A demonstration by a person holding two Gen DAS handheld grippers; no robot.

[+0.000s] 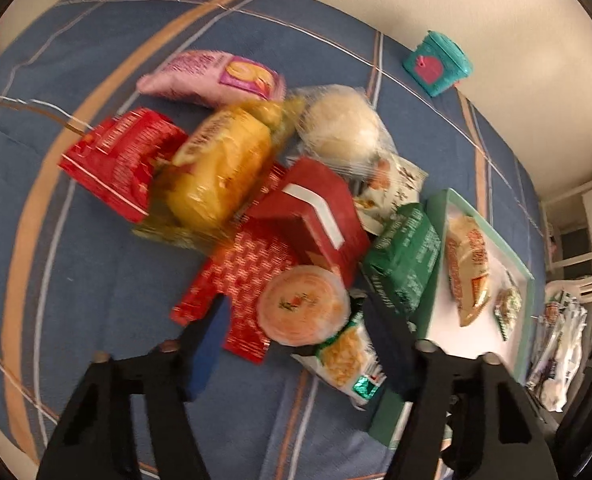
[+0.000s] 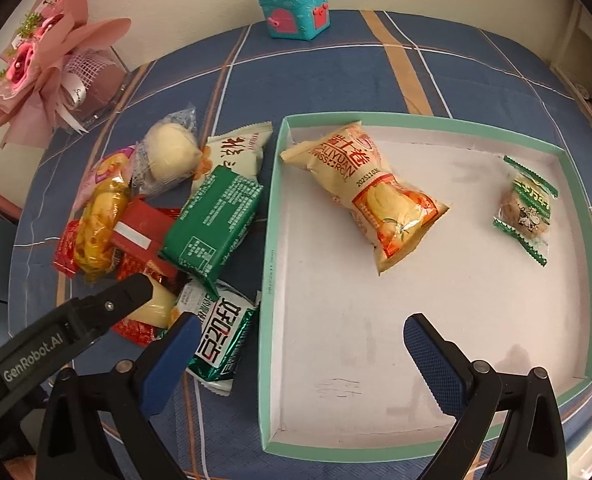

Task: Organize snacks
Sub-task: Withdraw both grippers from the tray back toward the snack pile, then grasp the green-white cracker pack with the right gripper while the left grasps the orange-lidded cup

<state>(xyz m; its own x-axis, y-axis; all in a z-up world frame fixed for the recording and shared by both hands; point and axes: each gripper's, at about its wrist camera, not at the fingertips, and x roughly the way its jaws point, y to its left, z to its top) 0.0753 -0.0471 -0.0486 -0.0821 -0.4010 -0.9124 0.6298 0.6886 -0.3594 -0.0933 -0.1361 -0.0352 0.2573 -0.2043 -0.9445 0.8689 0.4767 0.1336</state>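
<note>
A pile of snacks lies on the blue cloth: a green packet [image 2: 214, 222], a red box [image 1: 316, 216], a yellow bag [image 1: 220, 168], a white bun [image 2: 172, 156], a round orange cup [image 1: 304, 306] and a green-white packet [image 2: 222, 338]. My left gripper [image 1: 296, 320] is open, its fingers either side of the orange cup; it also shows in the right wrist view [image 2: 136, 292]. My right gripper [image 2: 302, 338] is open and empty over the near left rim of the mint-edged tray [image 2: 272, 272]. The tray holds a Swiss roll bag [image 2: 370, 196] and a small green candy [image 2: 526, 208].
A teal toy chest [image 2: 294, 10] stands at the far edge of the table. A pink bouquet [image 2: 44, 68] stands at the far left. White furniture [image 1: 576, 272] is beyond the table's right edge.
</note>
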